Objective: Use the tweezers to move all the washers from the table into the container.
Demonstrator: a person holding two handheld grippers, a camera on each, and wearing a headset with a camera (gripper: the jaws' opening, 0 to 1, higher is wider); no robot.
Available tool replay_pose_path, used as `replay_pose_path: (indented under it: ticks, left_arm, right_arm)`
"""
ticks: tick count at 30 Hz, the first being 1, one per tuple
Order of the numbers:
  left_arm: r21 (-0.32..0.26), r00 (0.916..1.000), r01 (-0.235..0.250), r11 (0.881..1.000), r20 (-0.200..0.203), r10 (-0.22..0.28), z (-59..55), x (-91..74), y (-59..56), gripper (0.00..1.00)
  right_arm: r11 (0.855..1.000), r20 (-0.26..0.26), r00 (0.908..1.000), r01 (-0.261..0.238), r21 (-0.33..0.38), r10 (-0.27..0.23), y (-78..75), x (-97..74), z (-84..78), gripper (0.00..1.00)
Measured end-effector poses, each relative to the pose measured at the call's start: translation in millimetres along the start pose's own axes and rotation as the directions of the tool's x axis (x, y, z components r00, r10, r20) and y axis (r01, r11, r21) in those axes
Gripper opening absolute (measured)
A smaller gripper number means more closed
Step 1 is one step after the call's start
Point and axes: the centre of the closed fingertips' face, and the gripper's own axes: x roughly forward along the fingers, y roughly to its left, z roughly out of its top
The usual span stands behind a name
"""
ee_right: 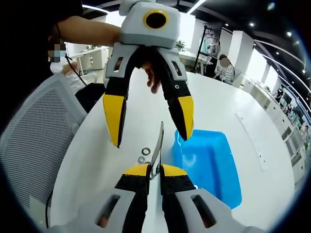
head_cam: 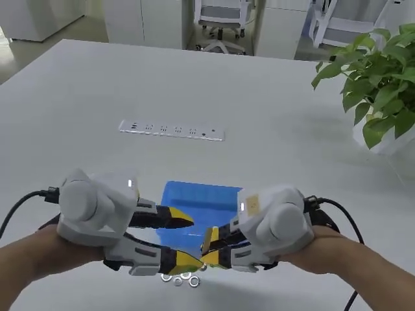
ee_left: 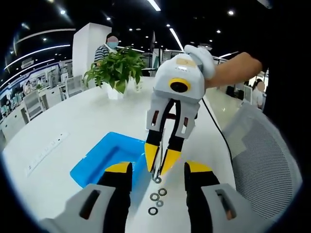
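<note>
Right tool pinches the tweezers, tips seemingly among the washers, left tool spread; a flat one could slip free before reaching the container.

Far side: white bench open and bare past flat white power strip.
Right edge: blocked by leafy green potted plant.
Near edge: crowded, left tongs and right tongs tip to tip above small metal washers.
Blue plastic container: open-topped, just behind both tongs, near rim overlapped by them.
</note>
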Motion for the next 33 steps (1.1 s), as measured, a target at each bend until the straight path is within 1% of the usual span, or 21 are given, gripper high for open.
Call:
replay_pose_path:
  ticks: [4, 6, 8, 11, 15, 19, 26, 29, 33]
  left_arm:
    - [-0.014, 0.9999, -0.013, 1.0, 0.006, 0.013, -3.3, -4.1, 1.5, 0.54]
    - [-0.025, 0.9997, -0.02, 0.999, 0.011, 0.02, -3.2, -5.6, 0.7, 0.56]
    - [-0.037, 0.9995, -0.029, 0.999, 0.012, 0.029, -4.3, -7.0, 1.3, 0.62]
    - [-0.045, 0.999, -0.039, 0.998, 0.021, 0.04, -4.8, -9.7, 2.7, 0.65]
    - [-0.057, 0.998, -0.054, 0.997, 0.029, 0.055, -4.4, -13.8, 3.9, 0.7]
    - [-0.077, 0.9968, -0.071, 0.994, 0.03, 0.074, -3.3, -15.8, 4.5, 0.77]
    - [-0.096, 0.9943, -0.098, 0.991, 0.033, 0.101, -6.0, -21.1, 8.3, 0.83]
    - [-0.101, 0.9936, -0.104, 0.989, 0.033, 0.108, -7.9, -23.0, 10.3, 0.83]
    - [-0.11, 0.9921, -0.116, 0.987, 0.036, 0.12, -6.4, -24.2, 11.0, 0.87]
  right_arm:
    - [1.0, 0.007, 0.9999, 0.01, -0.004, -0.01, -5.0, -5.3, 5.0, 0.09]
    - [1.0, 0.014, 0.9998, 0.017, -0.002, -0.017, -7.7, -8.1, 8.0, 0.09]
    - [1.0, 0.019, 0.9996, 0.019, 0.0, -0.019, -9.2, -10.3, 9.9, 0.09]
    - [1.0, 0.021, 0.9994, 0.026, 0.001, -0.026, -12.5, -12.9, 11.4, 0.09]
    - [0.999, 0.028, 0.9989, 0.038, 0.004, -0.038, -19.6, -17.3, 13.7, 0.09]
    - [0.998, 0.034, 0.9979, 0.054, 0.009, -0.055, -29.9, -21.4, 15.3, 0.09]
    - [0.996, 0.04, 0.9957, 0.084, 0.001, -0.084, -47.6, -24.3, 15.9, 0.09]
    - [0.996, 0.042, 0.9949, 0.092, -0.002, -0.092, -54.5, -23.4, 15.3, 0.09]
    - [0.995, 0.043, 0.9944, 0.097, -0.007, -0.096, -61.9, -20.6, 13.8, 0.09]
